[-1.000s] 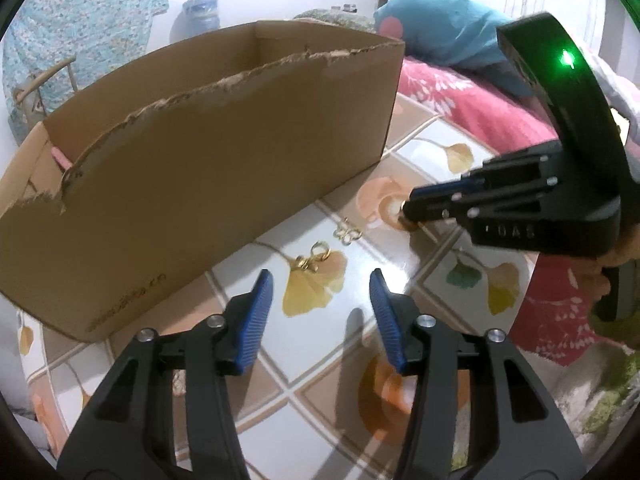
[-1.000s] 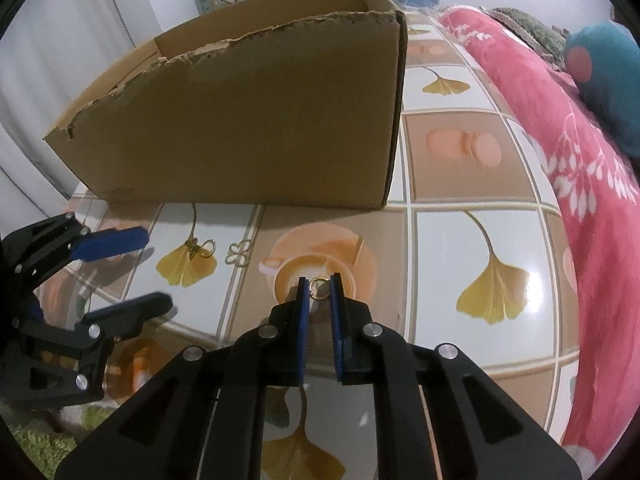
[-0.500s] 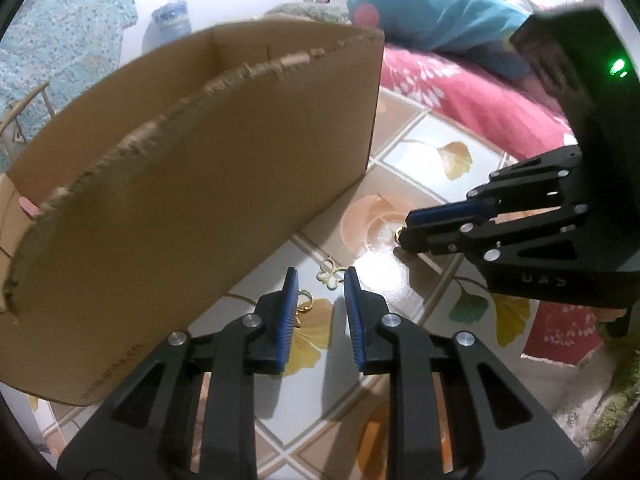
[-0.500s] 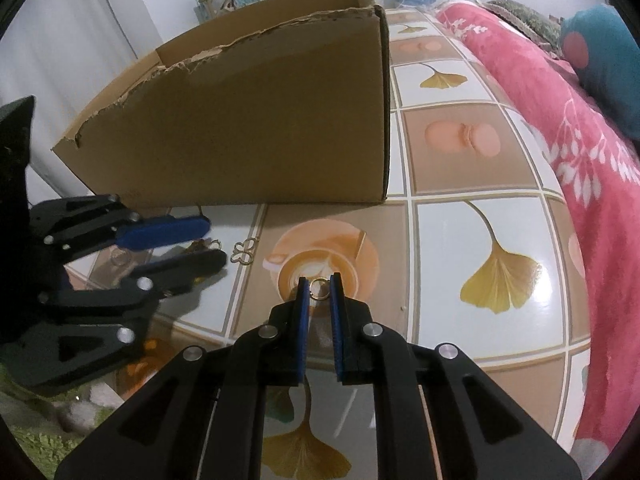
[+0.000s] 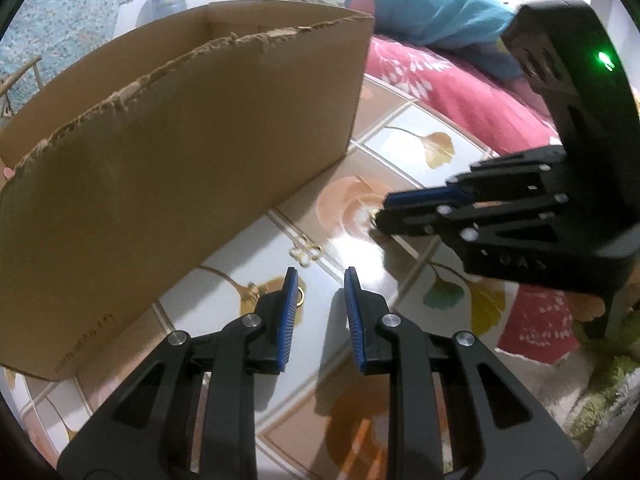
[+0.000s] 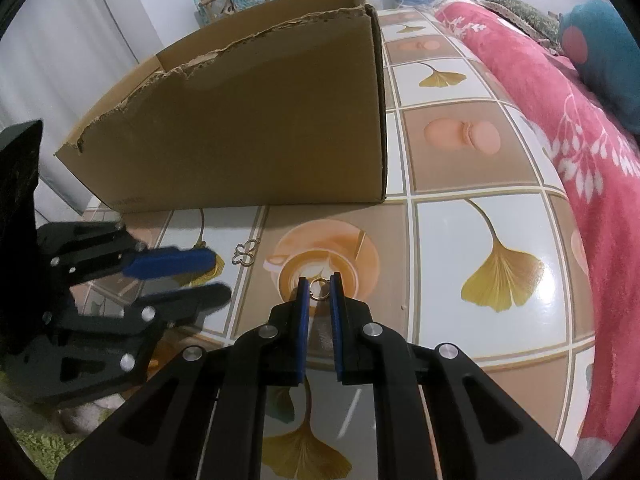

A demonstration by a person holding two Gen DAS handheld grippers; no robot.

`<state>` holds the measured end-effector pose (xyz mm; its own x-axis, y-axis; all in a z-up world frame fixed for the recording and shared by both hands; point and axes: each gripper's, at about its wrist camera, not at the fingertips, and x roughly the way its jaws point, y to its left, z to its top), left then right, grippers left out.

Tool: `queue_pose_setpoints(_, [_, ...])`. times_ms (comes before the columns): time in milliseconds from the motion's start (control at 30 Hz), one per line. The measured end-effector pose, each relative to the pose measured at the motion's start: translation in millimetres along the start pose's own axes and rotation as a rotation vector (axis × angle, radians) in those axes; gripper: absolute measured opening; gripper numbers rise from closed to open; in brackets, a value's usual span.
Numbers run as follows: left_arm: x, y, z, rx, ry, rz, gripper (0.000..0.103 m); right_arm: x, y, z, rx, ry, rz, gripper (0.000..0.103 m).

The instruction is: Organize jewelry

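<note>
While the right gripper (image 6: 319, 287) pinches the small gold ring (image 6: 319, 294) above the tiled table (image 6: 472, 240), the left gripper (image 5: 319, 289), jaws spread, should centre on the gold clasp earring (image 5: 256, 291) beside the brown cardboard box (image 5: 180, 168) before closing.

Small gold ring (image 6: 319, 289) upright, pinched between right claw (image 6: 319, 286) pads.

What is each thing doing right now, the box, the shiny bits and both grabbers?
Cardboard box: open on top, upright on the table.
Gold ring: held between the right gripper's jaws.
Butterfly charm: lying loose on the table.
Left gripper: open, empty.
Right gripper: shut on the gold ring.
</note>
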<state>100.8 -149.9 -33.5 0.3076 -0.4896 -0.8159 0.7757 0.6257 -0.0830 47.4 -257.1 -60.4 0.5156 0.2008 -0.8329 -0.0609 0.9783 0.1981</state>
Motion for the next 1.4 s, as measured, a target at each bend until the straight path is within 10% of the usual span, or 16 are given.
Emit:
queue_pose_setpoints(967, [-62,42,-54,-0.207,-0.068,0.008,0.024,-3,35,-11,-0.056,0.037,0.084,0.012])
queue_pose_setpoints(1400, [-44,31,-49,-0.147,-0.041,0.042,0.024,-5,29,-12,-0.052,0.044,0.079,0.033])
